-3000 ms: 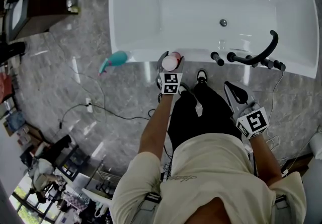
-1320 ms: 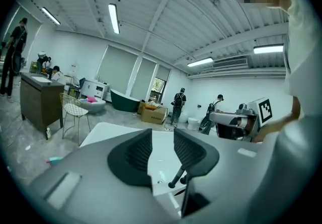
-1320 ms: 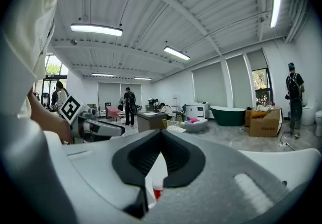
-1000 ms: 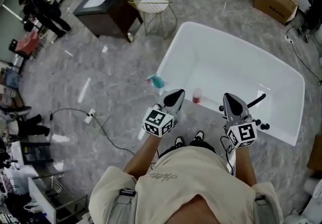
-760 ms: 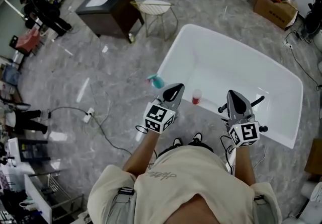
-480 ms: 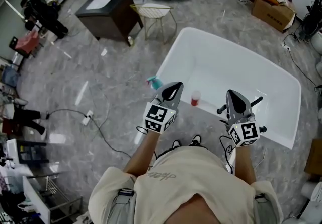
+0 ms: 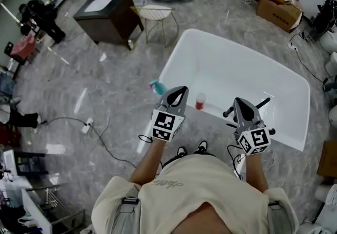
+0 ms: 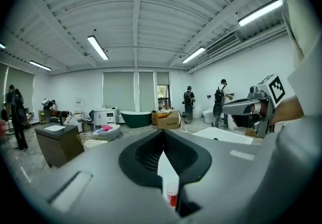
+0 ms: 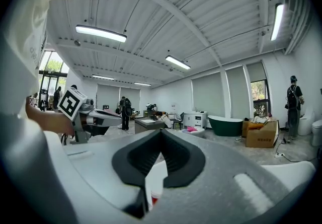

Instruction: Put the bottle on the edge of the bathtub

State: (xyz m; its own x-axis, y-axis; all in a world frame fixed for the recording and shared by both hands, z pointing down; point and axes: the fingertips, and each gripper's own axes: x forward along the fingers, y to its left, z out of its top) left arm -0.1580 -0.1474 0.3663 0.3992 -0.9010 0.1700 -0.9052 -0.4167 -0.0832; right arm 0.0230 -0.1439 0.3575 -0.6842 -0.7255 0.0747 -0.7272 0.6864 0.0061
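Bottle [image 7: 200, 102] stands upright on the near edge of the bathtub [image 7: 231, 75], between the tools, just right of the left tool [image 7: 181, 90] and farther from the right tool [image 7: 240, 101]; both clenched shut, empty.

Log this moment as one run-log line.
stage: bottle placed | bottle: upright on bathtub near edge, untouched | left gripper: shut, empty | right gripper: shut, empty

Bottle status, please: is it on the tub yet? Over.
Left gripper and right gripper shut, both empty. Bottle upright on the bathtub near edge, untouched. Nothing in the way.
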